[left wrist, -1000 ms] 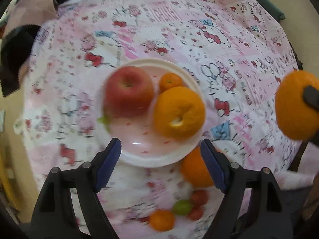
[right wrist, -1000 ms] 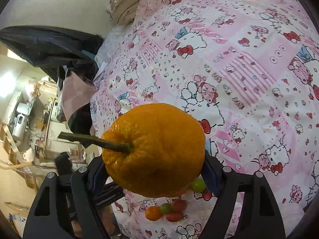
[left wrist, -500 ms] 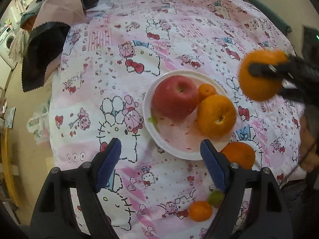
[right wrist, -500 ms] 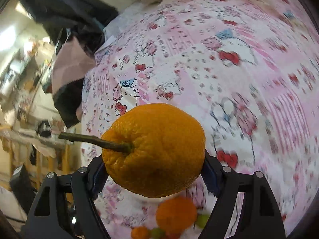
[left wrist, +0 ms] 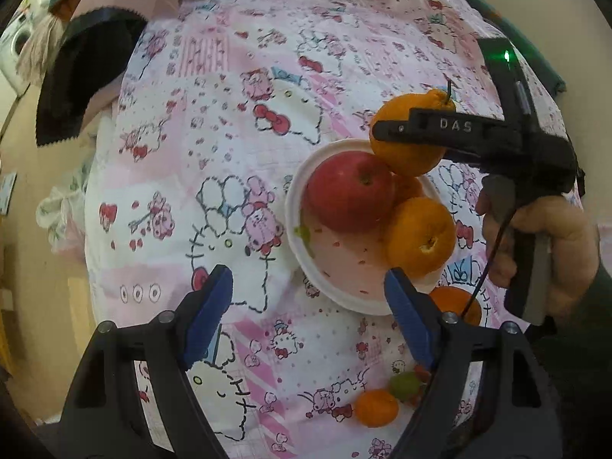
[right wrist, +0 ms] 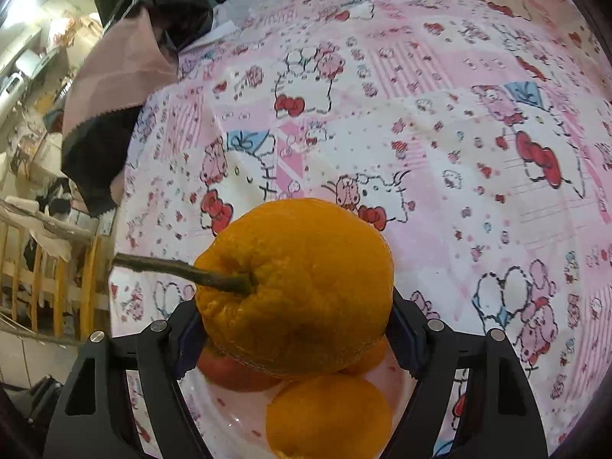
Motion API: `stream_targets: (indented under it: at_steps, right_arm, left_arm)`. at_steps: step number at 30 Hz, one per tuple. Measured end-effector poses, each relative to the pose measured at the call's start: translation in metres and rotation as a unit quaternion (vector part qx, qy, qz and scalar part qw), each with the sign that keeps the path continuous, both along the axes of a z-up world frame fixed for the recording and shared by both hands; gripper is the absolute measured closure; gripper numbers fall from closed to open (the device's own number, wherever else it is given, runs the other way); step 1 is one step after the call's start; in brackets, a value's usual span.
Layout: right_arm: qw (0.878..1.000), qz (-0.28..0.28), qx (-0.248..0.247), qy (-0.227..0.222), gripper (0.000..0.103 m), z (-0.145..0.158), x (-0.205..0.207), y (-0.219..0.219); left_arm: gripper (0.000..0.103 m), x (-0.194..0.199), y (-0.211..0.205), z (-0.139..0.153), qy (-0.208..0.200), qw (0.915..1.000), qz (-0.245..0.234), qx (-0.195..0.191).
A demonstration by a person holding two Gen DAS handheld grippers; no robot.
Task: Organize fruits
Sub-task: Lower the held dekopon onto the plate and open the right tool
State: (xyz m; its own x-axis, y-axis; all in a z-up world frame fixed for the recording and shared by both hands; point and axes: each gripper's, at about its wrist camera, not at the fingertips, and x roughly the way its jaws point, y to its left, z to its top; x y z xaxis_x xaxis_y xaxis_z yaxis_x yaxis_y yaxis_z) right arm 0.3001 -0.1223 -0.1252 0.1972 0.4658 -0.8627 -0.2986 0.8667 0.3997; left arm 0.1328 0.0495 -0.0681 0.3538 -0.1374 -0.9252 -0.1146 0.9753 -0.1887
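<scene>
right gripper [right wrist: 294,338] clamped on stemmed orange [right wrist: 296,287] above plate [left wrist: 332,298]; left gripper [left wrist: 306,317] wide, empty. probably firm, rounded, a bit slippery. best held across the middle, clear of the stem.

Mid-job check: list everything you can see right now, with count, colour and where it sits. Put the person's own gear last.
Plate: one, white, on the bedspread.
Apple: one, red, on the plate.
Large orange: one, orange, on the plate beside the apple.
Small orange: one, orange, on the plate, mostly hidden.
Stemmed orange: one, orange, held above the plate.
Loose oranges: two, orange, on the bedspread near the plate and nearer the camera.
Small fruits: green and red, count unclear, beside the nearer orange.
Bedspread: one, pink and white cartoon print.
Cloth: pink and black, at the bed's edge.
Left tongs: empty, open.
Right tongs: shut on the stemmed orange.
Hand: one, holding the right tongs.
</scene>
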Motion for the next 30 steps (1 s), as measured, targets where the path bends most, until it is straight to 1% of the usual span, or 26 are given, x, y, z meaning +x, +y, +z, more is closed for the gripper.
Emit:
stream_targets:
  at_steps: [2,4,6,11,15,16,18,22,26,28,30]
  right_arm:
    - [1.000,-0.008,-0.010,0.004,0.021,-0.005,0.004,0.000]
    - [0.999,-0.016,-0.027,0.025,0.021,-0.016,0.009,0.000]
    - [0.999,-0.020,-0.018,0.021,0.020,-0.017,0.009,-0.002]
    - [0.999,-0.013,-0.022,0.021,0.017,-0.017,0.009,-0.001]
    - [0.999,-0.018,-0.006,0.026,0.016,-0.016,0.010,-0.004]
    - [0.999,-0.021,-0.003,0.027,0.014,-0.015,0.010,-0.005]
    - [0.999,-0.025,-0.001,0.028,0.012,-0.012,0.010,-0.008]
    - [0.999,-0.021,-0.002,0.027,0.012,-0.005,0.006,-0.012]
    - [0.999,-0.030,-0.001,0.022,0.012,0.016,-0.002,-0.024]
    - [0.999,-0.030,0.008,0.016,0.012,0.031,-0.010,-0.031]
    - [0.999,-0.032,0.007,0.012,0.012,0.042,-0.017,-0.035]
  left_arm:
    - [0.024,0.000,0.003,-0.002,0.005,1.0000,0.004,-0.006]
    - [0.024,0.000,0.004,-0.003,0.008,0.9999,0.006,-0.009]
    - [0.024,0.000,0.005,-0.004,0.010,0.9999,0.007,-0.009]
    - [0.024,0.000,0.008,-0.006,0.014,0.9997,0.014,-0.012]
    - [0.024,0.001,0.007,-0.007,0.012,0.9998,0.015,-0.009]
    - [0.024,0.001,0.007,-0.007,0.011,0.9998,0.015,-0.009]
    - [0.024,0.002,0.006,-0.007,0.010,0.9998,0.012,-0.008]
    - [0.024,0.002,0.004,-0.006,0.007,0.9999,0.011,-0.002]
    - [0.024,0.003,0.001,-0.002,0.003,0.9999,0.013,-0.007]
    - [0.024,0.002,-0.003,0.002,-0.007,1.0000,0.006,-0.001]
    - [0.024,0.000,-0.007,0.006,-0.016,0.9999,0.001,0.004]
